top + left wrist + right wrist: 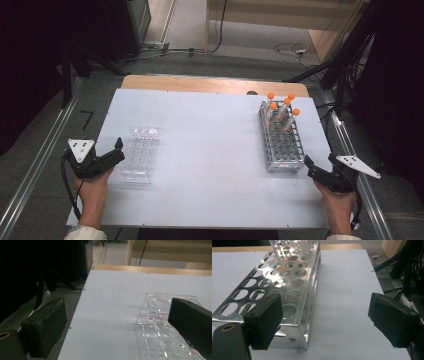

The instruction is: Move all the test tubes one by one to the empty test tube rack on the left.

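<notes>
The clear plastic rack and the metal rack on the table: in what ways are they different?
The clear plastic rack is transparent, while the metal rack is shiny perforated steel. The clear plastic rack holds nothing, but the metal rack carries orange-capped tubes at its far end. The clear plastic rack lies near the left tool; the metal rack lies near the right tool. Both stand lengthwise on the white table and have rows of round holes.

My left gripper view showed red lettering on the clear well plate (160, 322), too blurred for me to read. I could read nothing else.
</notes>
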A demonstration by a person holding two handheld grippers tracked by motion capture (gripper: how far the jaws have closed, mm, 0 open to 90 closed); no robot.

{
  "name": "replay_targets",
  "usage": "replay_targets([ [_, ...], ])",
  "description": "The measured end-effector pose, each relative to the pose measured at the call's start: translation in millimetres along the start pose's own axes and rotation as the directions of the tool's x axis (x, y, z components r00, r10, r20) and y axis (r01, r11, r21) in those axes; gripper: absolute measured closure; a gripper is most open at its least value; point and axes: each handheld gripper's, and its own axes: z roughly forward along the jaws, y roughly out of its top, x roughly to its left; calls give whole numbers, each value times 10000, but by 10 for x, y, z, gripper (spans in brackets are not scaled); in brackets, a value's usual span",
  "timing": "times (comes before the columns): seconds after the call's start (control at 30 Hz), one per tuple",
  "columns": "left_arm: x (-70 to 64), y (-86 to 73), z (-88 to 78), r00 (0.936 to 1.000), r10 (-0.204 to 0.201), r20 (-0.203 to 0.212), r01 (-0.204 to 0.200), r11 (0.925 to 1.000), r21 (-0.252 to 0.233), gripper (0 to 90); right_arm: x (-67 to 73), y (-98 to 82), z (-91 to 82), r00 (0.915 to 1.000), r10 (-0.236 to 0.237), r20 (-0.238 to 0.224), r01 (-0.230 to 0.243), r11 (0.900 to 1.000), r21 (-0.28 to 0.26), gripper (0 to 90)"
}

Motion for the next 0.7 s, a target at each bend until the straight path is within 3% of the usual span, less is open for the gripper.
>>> replay_targets([
  [0.17,-12,0,8,10000,51,19,-51,10000,50,26,0,52,32,9999,104,-31,-104,9999,10,112],
  [0.7,-8,1,-2,10000,27,5,-27,10000,-14,26,52,381,311,9987,-444,-239,445,9990,10,145],
])
